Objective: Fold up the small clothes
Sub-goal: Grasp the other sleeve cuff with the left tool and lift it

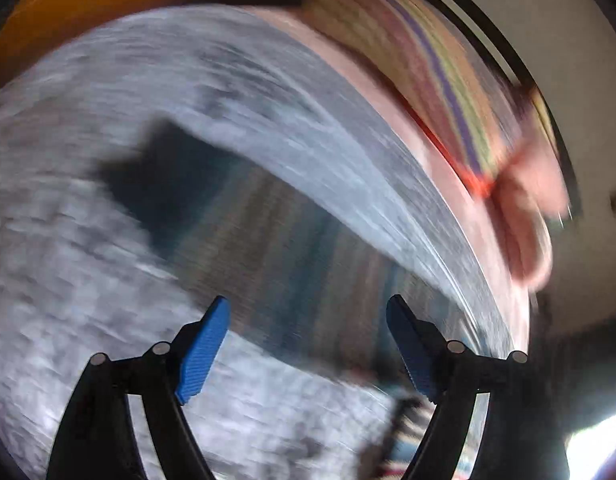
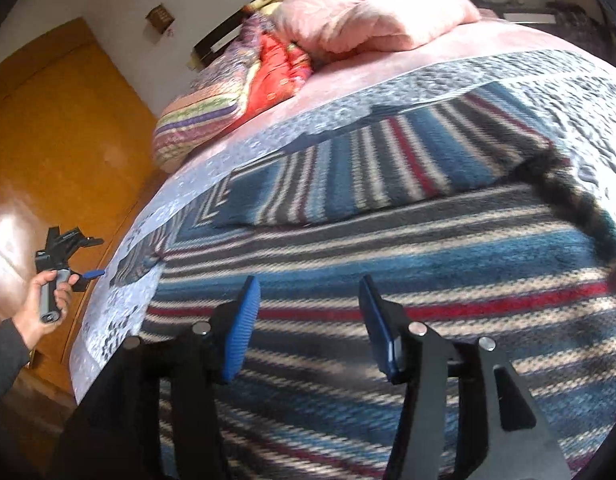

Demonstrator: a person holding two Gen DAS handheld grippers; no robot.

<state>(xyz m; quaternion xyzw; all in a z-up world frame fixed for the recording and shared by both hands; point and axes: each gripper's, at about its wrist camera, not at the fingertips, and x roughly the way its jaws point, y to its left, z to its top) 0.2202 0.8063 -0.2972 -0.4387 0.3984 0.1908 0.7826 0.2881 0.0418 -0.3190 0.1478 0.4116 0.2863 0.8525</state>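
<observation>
Folding looks partly begun: the striped garment (image 2: 387,248) lies spread on the bed (image 2: 387,80), and one part of it is already laid over the rest, its edge running across the middle of my right wrist view. I judge the next step to be another fold, which calls for taking a free edge or corner in each gripper and carrying it across without dragging the layer beneath.

My right gripper (image 2: 309,328) hangs over the near part of the garment with its jaws spread wide and nothing between them; I cannot tell whether the pads brush the cloth. It must come down on an edge before it shuts.

My left gripper (image 1: 308,352) is also spread wide and holds nothing. Its view is badly smeared, so I make out only the grey quilt (image 1: 88,240) and a striped patch beyond the fingers. In the right wrist view that gripper (image 2: 90,274) sits off the side of the bed, held in my left hand (image 2: 48,300), well apart from the garment. It has to come in over the bed to reach an edge. Pillows (image 2: 367,20) are piled at the head, clear of the work.
</observation>
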